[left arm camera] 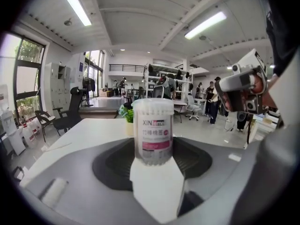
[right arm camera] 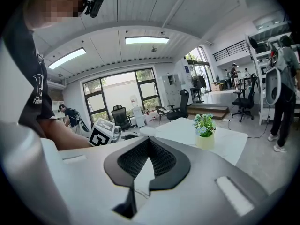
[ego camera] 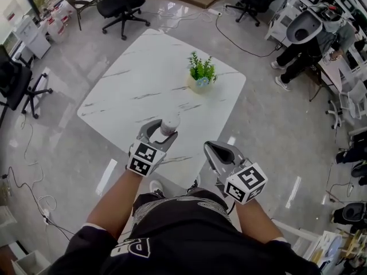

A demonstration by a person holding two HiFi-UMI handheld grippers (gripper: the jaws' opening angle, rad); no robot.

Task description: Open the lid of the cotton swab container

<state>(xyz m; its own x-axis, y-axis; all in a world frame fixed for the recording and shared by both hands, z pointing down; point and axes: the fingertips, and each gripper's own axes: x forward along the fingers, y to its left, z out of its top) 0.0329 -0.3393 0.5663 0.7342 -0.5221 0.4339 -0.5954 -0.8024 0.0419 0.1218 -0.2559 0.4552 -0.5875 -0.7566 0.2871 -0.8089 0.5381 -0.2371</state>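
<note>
1. Left gripper (ego camera: 160, 132) is clamped on the cotton swab container (left arm camera: 152, 130), which is upright with its lid on, up in the air over the tabletop's (ego camera: 137, 87) near edge.
2. Right gripper (ego camera: 213, 149) hangs close beside it, jaws pressed together, nothing between them.
3. Potted plant (ego camera: 201, 73) sits toward the tabletop's right corner.

**Materials and surface finishes, head and gripper views**

Table (ego camera: 132, 90): white top with grey veining, marble-like, smooth and glossy. Floor (ego camera: 69, 148): grey, polished, mirroring the ceiling lights. Container (left arm camera: 152, 130): clear, smooth plastic wall carrying a printed white-and-pink label; white cotton tips show through it. Lid (left arm camera: 152, 101): the same clear plastic. Left gripper (ego camera: 162, 132) and right gripper (right arm camera: 149, 146): matt grey plastic shells; black pads (right arm camera: 135, 161) with a fine ribbed texture. Marker cubes (ego camera: 143, 158): white faces, matt black print. Pot (ego camera: 200, 83): pale yellow, matt. Shirt (ego camera: 183, 222): black cloth with white print.
</note>
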